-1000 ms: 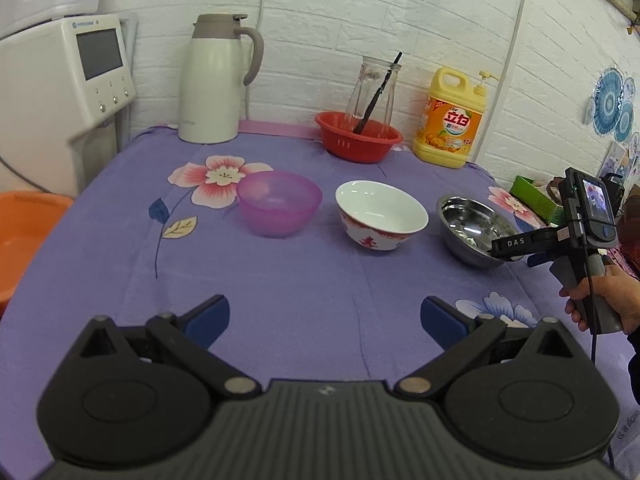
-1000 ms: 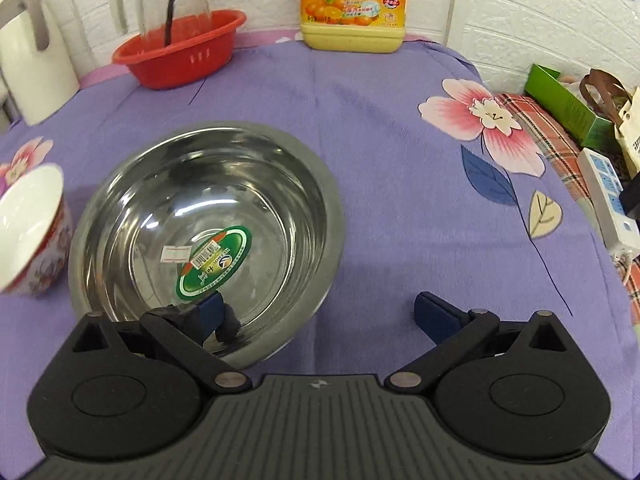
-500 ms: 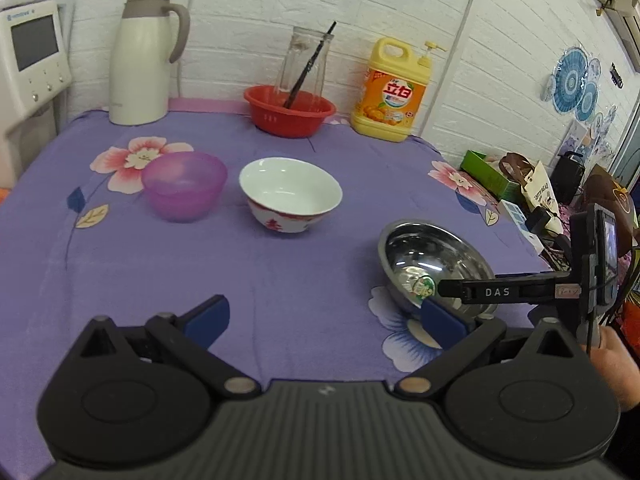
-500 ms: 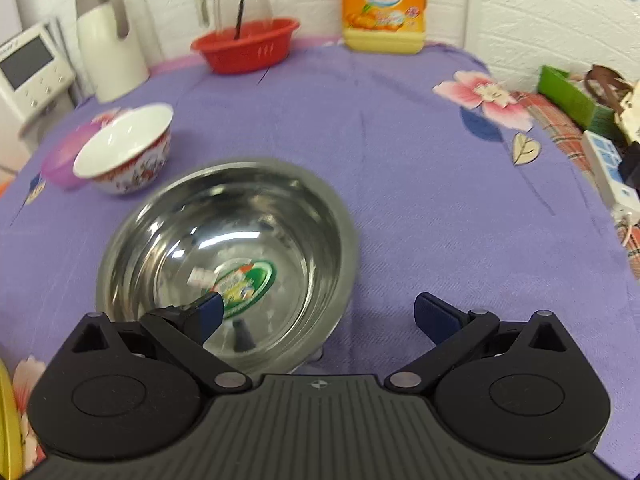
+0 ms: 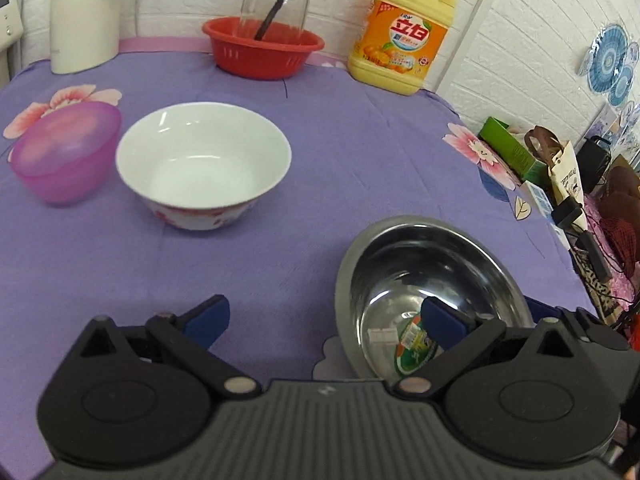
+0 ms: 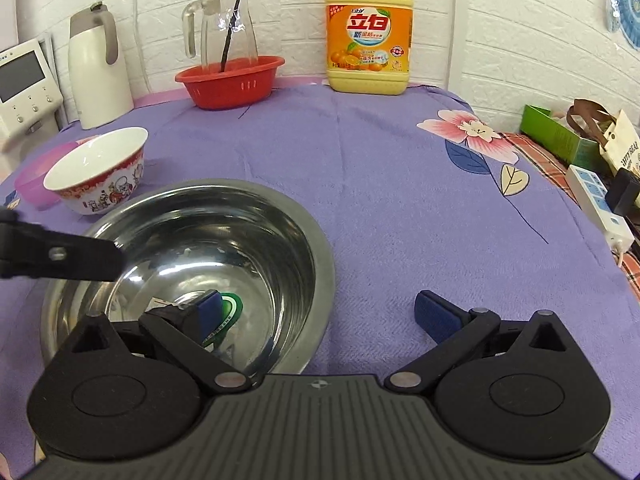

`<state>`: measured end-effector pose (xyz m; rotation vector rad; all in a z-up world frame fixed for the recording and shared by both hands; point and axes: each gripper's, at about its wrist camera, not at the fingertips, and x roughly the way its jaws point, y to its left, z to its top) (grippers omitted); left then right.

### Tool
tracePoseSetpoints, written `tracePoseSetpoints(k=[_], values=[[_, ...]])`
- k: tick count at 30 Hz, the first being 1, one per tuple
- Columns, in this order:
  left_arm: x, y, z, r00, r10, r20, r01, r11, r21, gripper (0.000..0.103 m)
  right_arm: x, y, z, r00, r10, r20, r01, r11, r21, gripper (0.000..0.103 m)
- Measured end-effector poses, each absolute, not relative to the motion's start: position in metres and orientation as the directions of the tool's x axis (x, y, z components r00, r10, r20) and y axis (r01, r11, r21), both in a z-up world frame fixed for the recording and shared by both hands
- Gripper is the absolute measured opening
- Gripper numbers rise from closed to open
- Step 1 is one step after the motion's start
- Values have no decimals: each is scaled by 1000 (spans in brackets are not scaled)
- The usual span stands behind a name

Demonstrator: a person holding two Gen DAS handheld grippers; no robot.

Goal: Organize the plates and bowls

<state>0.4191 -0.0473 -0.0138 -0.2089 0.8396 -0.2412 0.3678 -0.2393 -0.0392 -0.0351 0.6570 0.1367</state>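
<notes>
A steel bowl (image 6: 224, 240) with a green sticker inside sits on the purple cloth near the front edge; it also shows in the left wrist view (image 5: 424, 264). My right gripper (image 6: 318, 316) is open and straddles its right rim, left finger inside the bowl. My left gripper (image 5: 326, 318) is open, its right finger over the bowl's near left rim. A white bowl with red pattern (image 5: 202, 162) stands mid-table and also shows in the right wrist view (image 6: 98, 172). A pink plastic bowl (image 5: 64, 150) stands left of it.
At the back stand a white thermos (image 6: 96, 68), a red basket (image 6: 230, 80) holding a glass jug, and a yellow detergent bottle (image 6: 368, 28). A power strip (image 6: 600, 204), a green box and bags lie off the table's right edge.
The steel bowl has been drawn toward the table's front edge, with the right gripper still across its rim. The left gripper has swung right and closer, its right finger now over the steel bowl.
</notes>
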Motion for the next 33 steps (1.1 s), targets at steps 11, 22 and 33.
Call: tracePoseSetpoints(k=[11,22,33], values=[[425,-71,-25,667,-243,-705,161,970,-182,101,360,-233,-38,780,152,-607,-165,986,35,103],[414,-84,-20,648,-307,-697,282,947,-156,47,351,-221,-36,784,196,-589,-230,973,17,103],[330,-61,3,617,-372,-693,332,922,-199,51,276,-201,-18,759,274,-590,-281,956,82,103]])
